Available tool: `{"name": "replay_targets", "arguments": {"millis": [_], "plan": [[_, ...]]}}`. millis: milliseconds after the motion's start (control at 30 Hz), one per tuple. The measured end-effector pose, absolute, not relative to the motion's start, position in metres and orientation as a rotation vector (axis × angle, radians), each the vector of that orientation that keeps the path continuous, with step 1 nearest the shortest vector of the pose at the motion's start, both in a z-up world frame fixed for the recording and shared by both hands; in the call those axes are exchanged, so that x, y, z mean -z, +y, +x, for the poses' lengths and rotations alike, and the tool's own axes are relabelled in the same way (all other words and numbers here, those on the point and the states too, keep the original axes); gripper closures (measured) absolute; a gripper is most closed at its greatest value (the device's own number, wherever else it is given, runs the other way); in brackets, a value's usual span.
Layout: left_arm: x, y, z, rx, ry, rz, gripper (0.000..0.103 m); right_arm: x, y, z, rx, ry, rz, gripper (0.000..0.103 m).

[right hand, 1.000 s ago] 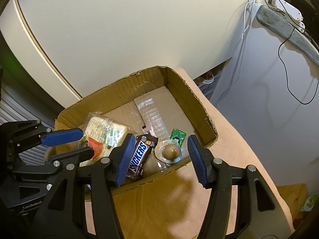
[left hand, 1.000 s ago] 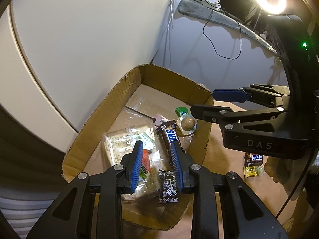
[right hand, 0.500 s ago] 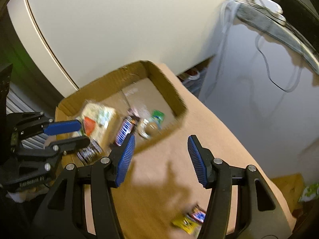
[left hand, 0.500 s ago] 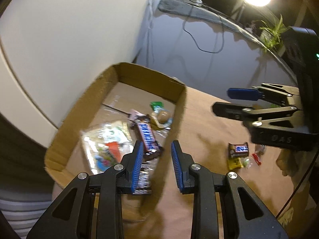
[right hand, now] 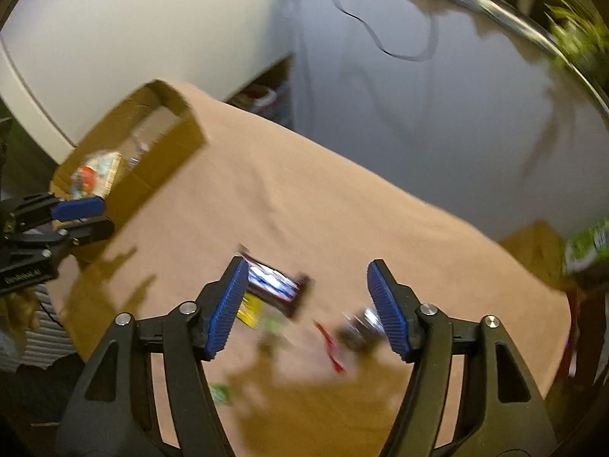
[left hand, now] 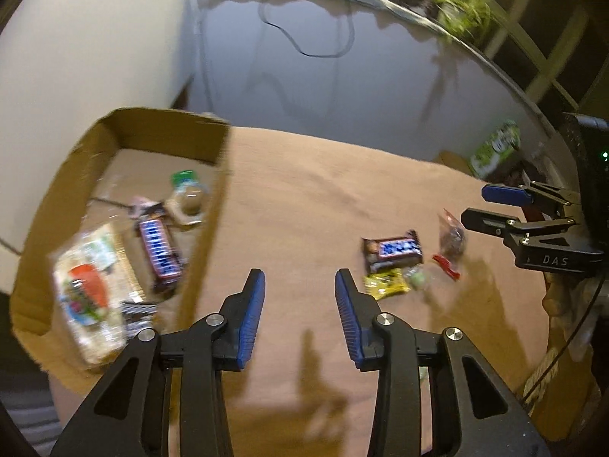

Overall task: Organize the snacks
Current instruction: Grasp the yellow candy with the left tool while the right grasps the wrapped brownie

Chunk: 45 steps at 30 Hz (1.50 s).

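Lying loose on tan cloth [left hand: 304, 198], blurred wrapped snacks [left hand: 394, 253], brown, yellow, red.

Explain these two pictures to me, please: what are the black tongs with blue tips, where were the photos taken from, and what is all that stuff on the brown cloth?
There is no robot here. A person holds one hand-held gripper, a two-fingered clamp, in each hand, and a wide-angle camera on each looks forward along its fingers. One picture comes from the left gripper, the other from the right gripper; each also sees the other at its edge. Both stand open with nothing between the fingers, and their jaws have just been opening wider.

The surface is a table under a tan cloth. On its left side stands a cardboard box already holding a Snickers bar, a clear-wrapped packet and other small snacks. Loose on the cloth lie a second Snickers bar, a yellow packet and a few small wrapped sweets, too blurred to name.
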State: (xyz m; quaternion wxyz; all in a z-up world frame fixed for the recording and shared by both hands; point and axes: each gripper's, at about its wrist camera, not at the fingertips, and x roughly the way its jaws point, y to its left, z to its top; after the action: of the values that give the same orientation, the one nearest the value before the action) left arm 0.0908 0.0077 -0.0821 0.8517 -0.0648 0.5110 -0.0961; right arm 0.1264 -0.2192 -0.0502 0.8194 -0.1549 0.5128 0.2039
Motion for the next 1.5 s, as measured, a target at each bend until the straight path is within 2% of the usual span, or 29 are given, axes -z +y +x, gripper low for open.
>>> {"name": "replay_targets", "arguments": {"millis": [267, 500, 600, 833, 1200, 1400, 1500], "plan": [[0.105, -0.043, 0.103, 0.34, 1.162, -0.102, 0.059, 0.083, -0.274, 0.11, -0.32, 1.18, -0.293, 0.032], [0.134, -0.072, 0.112, 0.385, 1.246, -0.097, 0.058, 0.108, -0.292, 0.118, -0.27, 1.248, -0.146, 0.031], [0.137, -0.08, 0.115, 0.383, 1.252, -0.077, 0.052, 0.114, -0.291, 0.128, -0.258, 1.262, -0.08, 0.031], [0.15, -0.087, 0.124, 0.345, 1.266, -0.049, 0.051, 0.128, -0.286, 0.147, -0.229, 1.302, -0.002, 0.03], [0.155, -0.098, 0.122, 0.323, 1.234, 0.025, 0.051, 0.139, -0.273, 0.156, -0.208, 1.322, -0.031, 0.027], [0.156, -0.096, 0.118, 0.292, 1.199, 0.071, 0.067, 0.14, -0.269, 0.154, -0.205, 1.323, -0.039, 0.027], [0.156, -0.093, 0.118, 0.289, 1.198, 0.065, 0.073, 0.142, -0.269, 0.153, -0.2, 1.322, -0.045, 0.034]]}}
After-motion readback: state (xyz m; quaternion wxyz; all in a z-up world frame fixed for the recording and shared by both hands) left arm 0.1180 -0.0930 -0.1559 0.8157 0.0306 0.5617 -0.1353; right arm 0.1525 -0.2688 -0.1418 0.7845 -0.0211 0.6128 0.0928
